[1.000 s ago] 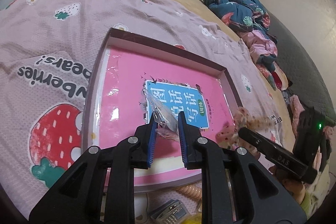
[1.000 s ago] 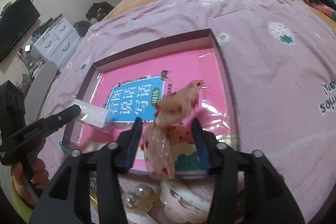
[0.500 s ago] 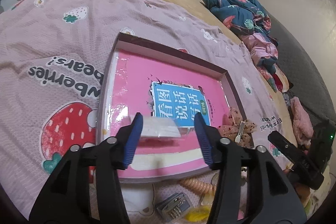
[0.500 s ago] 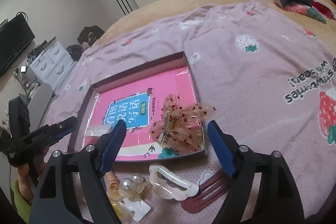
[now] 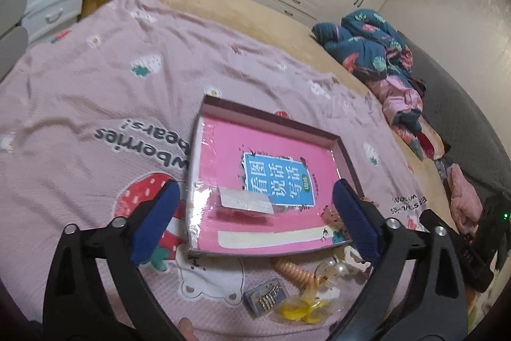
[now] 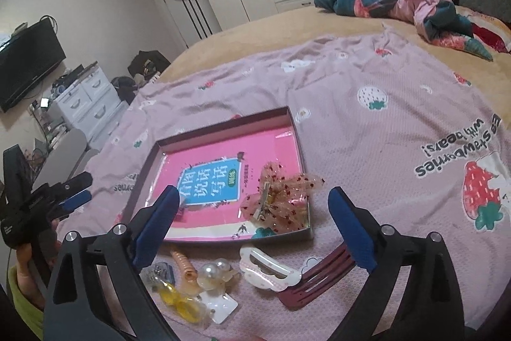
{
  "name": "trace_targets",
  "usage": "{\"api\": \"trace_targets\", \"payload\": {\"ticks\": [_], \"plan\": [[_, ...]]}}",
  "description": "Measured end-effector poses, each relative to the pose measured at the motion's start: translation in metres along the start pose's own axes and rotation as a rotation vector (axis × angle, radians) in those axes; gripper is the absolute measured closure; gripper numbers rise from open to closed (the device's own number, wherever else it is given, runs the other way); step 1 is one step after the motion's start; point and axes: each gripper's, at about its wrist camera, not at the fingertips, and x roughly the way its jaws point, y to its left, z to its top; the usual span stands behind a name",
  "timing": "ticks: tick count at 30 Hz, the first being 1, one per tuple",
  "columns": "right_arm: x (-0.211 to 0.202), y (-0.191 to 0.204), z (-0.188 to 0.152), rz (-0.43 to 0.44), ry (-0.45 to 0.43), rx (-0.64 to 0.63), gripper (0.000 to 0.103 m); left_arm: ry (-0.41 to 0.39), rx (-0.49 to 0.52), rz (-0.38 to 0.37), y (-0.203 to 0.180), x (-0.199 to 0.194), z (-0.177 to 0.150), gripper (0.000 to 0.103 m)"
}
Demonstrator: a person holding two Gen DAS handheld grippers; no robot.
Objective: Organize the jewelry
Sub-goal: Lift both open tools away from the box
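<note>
A sheer red-dotted bow clip and small clear packet lie inside the shallow tray.

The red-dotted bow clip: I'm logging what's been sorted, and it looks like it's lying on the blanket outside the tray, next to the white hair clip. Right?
Not quite. In the right wrist view the red-dotted bow clip lies inside the tray, in its near right corner. The white hair clip lies outside on the blanket.

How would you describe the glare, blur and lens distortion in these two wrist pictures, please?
Left wrist view: strong fisheye bending with dark corners; glare streaks on the glossy pink book cover in the shallow dark-rimmed box; the pink strawberry-print blanket looks slightly smeared. Right wrist view: same curvature, sharper; a faint sheen on the cover's plastic wrap.
</note>
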Motion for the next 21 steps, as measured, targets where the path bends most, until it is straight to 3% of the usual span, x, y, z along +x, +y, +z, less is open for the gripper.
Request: {"api": "trace_targets", "payload": {"ticks": [21], "plan": [[-0.088, 0.025, 0.005, 0.056, -0.157, -0.077, 0.005, -0.115, 0.012, -0.008, -0.015, -0.077, -0.009, 0.01]]}}
